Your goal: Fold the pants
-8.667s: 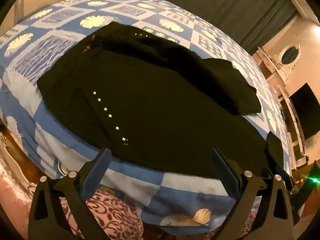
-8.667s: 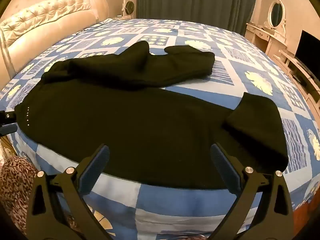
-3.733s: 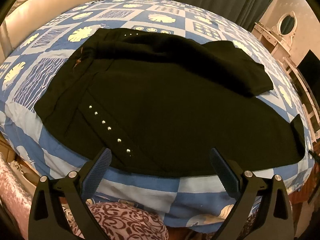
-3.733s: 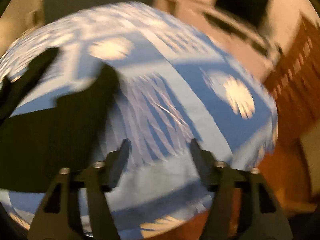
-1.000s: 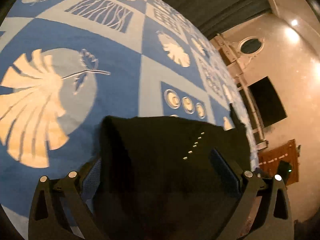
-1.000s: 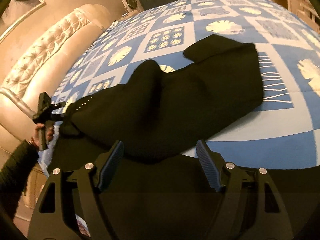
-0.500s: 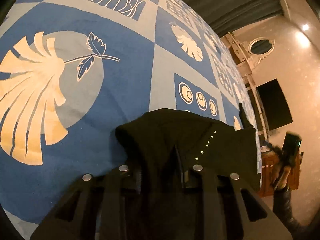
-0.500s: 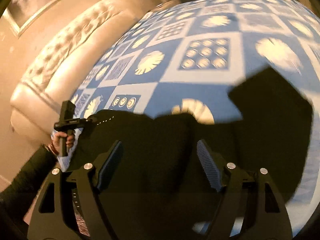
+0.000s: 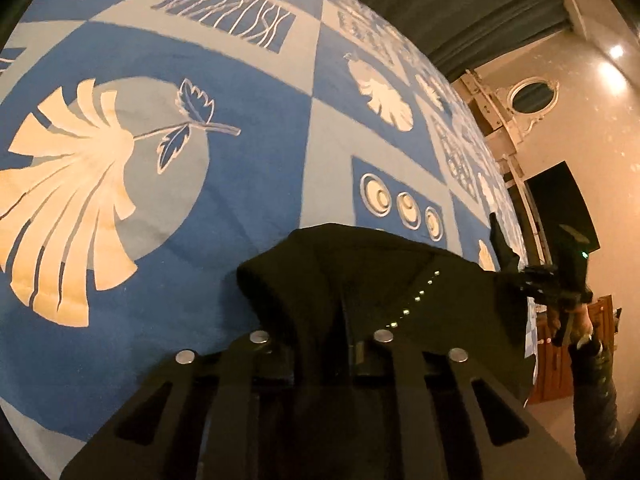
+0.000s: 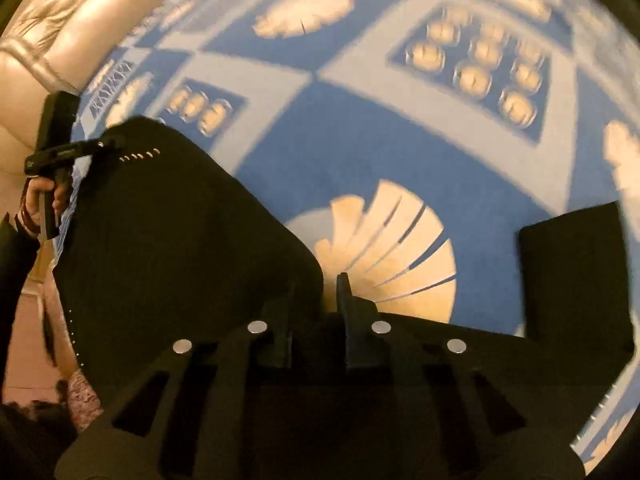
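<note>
Left gripper (image 9: pixel 344 312) is clamped on a bunched corner of the black pants (image 9: pixel 360 272); jaws have just closed, cloth pinched between them. Right gripper (image 10: pixel 316 292) jaws have also just been closing, now nearly together at a pants fold edge; fabric sits between the fingers, though the pinch itself is dark and hard to make out. The pants lie on the blue patterned bedspread (image 9: pixel 224 80), one pair, partly lifted, with a loose leg end at the right edge of the right wrist view. One row of small studs (image 9: pixel 416 300) shows near the left jaws. Right wrist view is motion-blurred. Each view catches the other gripper, held in a hand (image 10: pixel 44 196). Tufted headboard (image 10: pixel 60 20) is cut off top left. One oval mirror (image 9: pixel 532 96) hangs on the far wall.
</note>
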Demonstrator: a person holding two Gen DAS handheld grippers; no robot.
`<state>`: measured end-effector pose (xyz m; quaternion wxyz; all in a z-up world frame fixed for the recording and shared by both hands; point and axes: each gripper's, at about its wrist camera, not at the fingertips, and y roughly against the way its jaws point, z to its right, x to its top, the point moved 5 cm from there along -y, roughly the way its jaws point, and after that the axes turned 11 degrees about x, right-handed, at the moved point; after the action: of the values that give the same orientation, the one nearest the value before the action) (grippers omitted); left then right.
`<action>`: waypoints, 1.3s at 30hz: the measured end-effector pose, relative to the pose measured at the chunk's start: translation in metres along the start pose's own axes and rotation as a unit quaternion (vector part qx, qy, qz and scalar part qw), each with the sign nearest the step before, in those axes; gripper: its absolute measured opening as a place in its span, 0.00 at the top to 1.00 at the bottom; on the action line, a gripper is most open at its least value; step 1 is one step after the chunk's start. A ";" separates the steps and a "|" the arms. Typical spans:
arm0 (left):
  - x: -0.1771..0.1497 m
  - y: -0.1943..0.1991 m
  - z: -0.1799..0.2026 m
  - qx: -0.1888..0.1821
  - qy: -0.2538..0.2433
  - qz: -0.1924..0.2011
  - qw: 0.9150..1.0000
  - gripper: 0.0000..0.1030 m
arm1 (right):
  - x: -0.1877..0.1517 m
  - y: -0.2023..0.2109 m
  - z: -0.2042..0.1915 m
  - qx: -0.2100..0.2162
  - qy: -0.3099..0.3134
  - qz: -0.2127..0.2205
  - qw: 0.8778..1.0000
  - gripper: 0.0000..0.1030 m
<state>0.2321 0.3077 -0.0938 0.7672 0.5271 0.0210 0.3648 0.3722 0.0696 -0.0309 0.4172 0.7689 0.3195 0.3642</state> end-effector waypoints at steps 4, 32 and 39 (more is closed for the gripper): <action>-0.003 0.026 0.012 -0.050 0.002 0.047 0.998 0.84 | -0.021 0.052 -0.035 -0.027 0.032 0.092 0.995 0.85; -0.276 0.145 -0.055 -0.175 0.260 0.075 0.947 0.24 | -0.289 0.041 -0.160 0.040 -0.085 0.198 0.976 0.35; -0.263 0.140 -0.013 -0.152 0.241 0.095 0.954 0.23 | -0.308 0.053 -0.111 0.113 -0.285 0.265 0.914 0.32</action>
<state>-0.0411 0.1897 -0.0772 0.7723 0.2999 0.0991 0.5511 0.1266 -0.1538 -0.0325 0.2892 0.9385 0.0111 0.1884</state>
